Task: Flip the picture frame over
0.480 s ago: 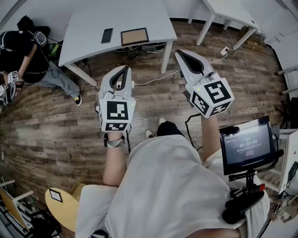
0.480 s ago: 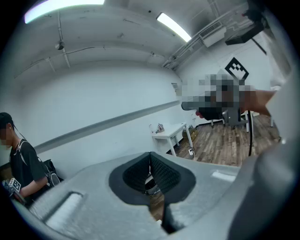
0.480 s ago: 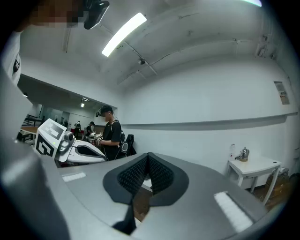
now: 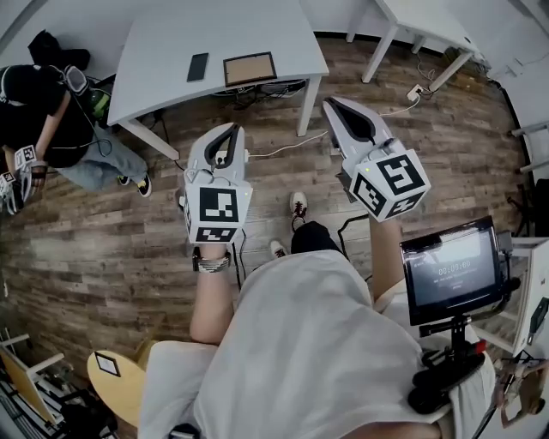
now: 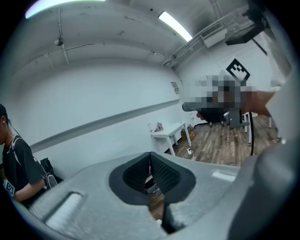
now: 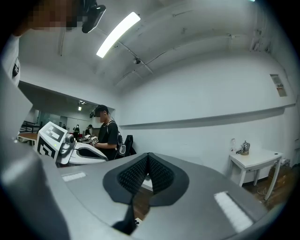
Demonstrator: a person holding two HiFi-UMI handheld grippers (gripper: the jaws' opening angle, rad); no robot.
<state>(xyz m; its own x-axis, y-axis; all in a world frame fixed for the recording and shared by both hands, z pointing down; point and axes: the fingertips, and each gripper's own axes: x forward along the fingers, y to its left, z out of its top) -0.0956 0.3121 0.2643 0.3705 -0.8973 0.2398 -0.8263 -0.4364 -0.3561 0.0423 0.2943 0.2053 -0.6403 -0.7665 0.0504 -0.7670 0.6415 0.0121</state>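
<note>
The picture frame [image 4: 249, 68] lies flat on the grey table [image 4: 171, 34], a dark rim around a brown panel, near the table's front edge. Both grippers hang over the wooden floor, well short of the table and empty. My left gripper [image 4: 225, 130] points toward the table's front leg, and its jaws are shut. My right gripper [image 4: 333, 103] sits just right of that table's right leg, also shut. In the left gripper view the black pads [image 5: 159, 171] meet with nothing between them. The right gripper view shows its pads [image 6: 157, 173] together the same way.
A dark phone [image 4: 197, 66] lies left of the frame. A seated person [image 4: 43, 103] with grippers is at the far left. Cables run under the table. A white table [image 4: 420, 21] stands at the back right, a monitor [image 4: 452, 270] at my right, a wooden stool [image 4: 120, 381] at the lower left.
Both grippers stay in about the same place, still shut. My shoe has stepped forward under the grippers. The seated person at the left has shifted their legs.
</note>
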